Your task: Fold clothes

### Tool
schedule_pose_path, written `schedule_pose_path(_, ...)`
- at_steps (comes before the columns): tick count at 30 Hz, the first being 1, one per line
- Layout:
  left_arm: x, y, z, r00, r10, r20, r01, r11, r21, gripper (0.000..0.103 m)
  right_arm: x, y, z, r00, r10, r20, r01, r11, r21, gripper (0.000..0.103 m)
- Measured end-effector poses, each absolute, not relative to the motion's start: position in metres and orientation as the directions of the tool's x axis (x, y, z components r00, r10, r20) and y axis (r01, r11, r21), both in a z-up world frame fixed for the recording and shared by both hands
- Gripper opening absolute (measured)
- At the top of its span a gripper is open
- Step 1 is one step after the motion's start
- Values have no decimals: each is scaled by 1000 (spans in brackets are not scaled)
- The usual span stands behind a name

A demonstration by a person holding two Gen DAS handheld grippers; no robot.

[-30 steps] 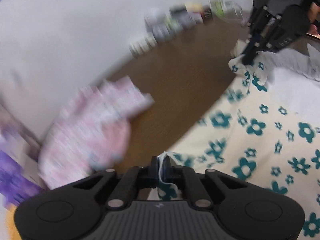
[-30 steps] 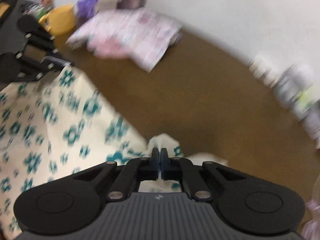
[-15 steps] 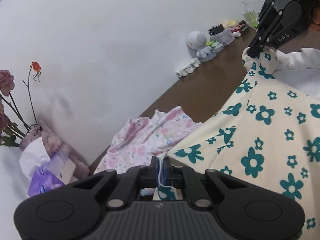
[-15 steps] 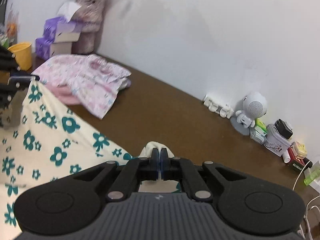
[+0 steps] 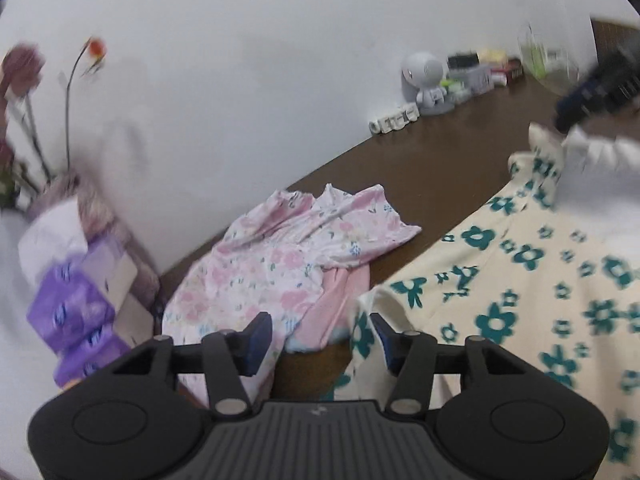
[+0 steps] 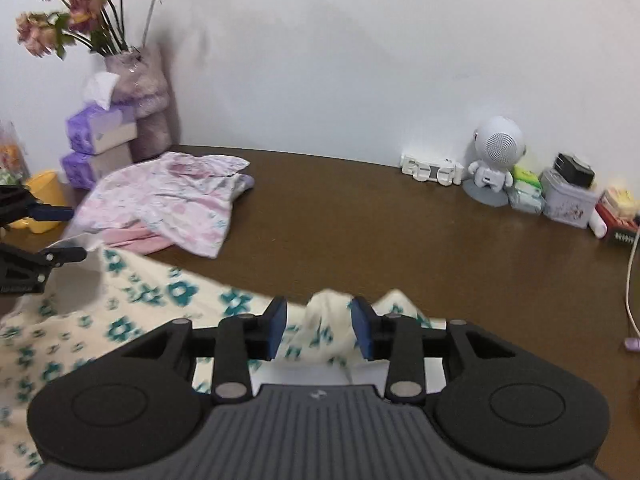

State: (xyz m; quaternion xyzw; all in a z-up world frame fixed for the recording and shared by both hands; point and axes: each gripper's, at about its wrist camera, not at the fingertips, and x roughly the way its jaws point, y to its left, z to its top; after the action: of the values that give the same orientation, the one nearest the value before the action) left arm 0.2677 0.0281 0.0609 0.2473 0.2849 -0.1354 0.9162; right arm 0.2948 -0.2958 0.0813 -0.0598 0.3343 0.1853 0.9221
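Observation:
A cream garment with teal flowers (image 5: 520, 280) lies spread on the brown table (image 6: 360, 232). My left gripper (image 5: 320, 340) is opening; the garment's corner (image 5: 364, 320) rests against its right finger, not pinched. My right gripper (image 6: 320, 330) is opening too, with a loose bunch of the cream cloth (image 6: 328, 312) standing between its pads and not pressed. Each gripper shows in the other's view: the left gripper (image 6: 44, 236) at the far left edge, the right gripper (image 5: 592, 92) blurred at the upper right. A pink floral garment (image 5: 288, 256) lies crumpled beyond the cream one.
Purple tissue packs (image 6: 100, 136) and a vase of dried flowers (image 6: 136, 76) stand at the back left by the wall, with a yellow cup (image 6: 44, 196) near them. A white robot speaker (image 6: 496, 156), tins and small boxes (image 6: 568, 196) line the back right. A cable (image 6: 630, 280) hangs at the right edge.
Both grippers went from shut on the cream garment's corners to open, letting the cloth go. The cloth has sunk onto the table.

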Motion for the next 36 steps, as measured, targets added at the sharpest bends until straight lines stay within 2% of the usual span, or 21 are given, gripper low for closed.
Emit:
schedule_pose_path(5,244,43,70,775,-128,-619,397,860,319,53,248,-297,75,628,336,-702,-432,901,44,37)
schedule_pose_path(8,228,51,72,764,-146,-629,399,872,283,59,214,-294,70,601,359,-714,-465,884,52,41)
schedule_pose_path(10,223,58,74,746,-177,-642,397,892,215,64,195,-291,67,591,367,-718,-477,877,56,43)
schedule_pose_path(14,216,72,75,716,-204,-668,376,919,122,64,170,-291,57,579,379,-722,-464,881,90,43)
schedule_pose_path(19,235,61,59,684,-183,-706,375,918,125,63,151,-295,49,584,376,-719,-432,894,117,43)
schedule_pose_path(20,242,54,55,684,-162,-711,375,915,151,51,149,-295,47,586,373,-720,-424,898,120,43)
schedule_pose_path(21,249,50,51,683,-128,-719,363,914,182,19,147,-295,46,588,369,-720,-417,901,121,43)
schedule_pose_path(22,255,45,47,682,-91,-726,349,913,214,8,144,-295,45,592,361,-721,-411,904,116,43)
schedule_pose_path(26,279,55,43,677,-21,-736,252,946,205,10,137,-301,37,603,317,-732,-375,923,90,43)
schedule_pose_path(28,285,67,42,665,-26,-746,207,967,151,17,135,-307,31,601,305,-739,-352,931,97,43)
schedule_pose_path(29,284,74,44,662,-35,-748,188,975,121,24,134,-310,28,601,300,-741,-342,934,101,43)
schedule_pose_path(30,283,81,45,661,-46,-749,170,981,90,36,133,-312,27,603,300,-739,-338,935,104,43)
schedule_pose_path(32,274,92,53,665,-76,-743,161,986,44,50,132,-315,27,609,307,-731,-330,936,118,43)
schedule_pose_path(36,241,107,69,643,-168,-747,187,981,-60,54,129,-319,32,631,324,-705,-323,936,142,43)
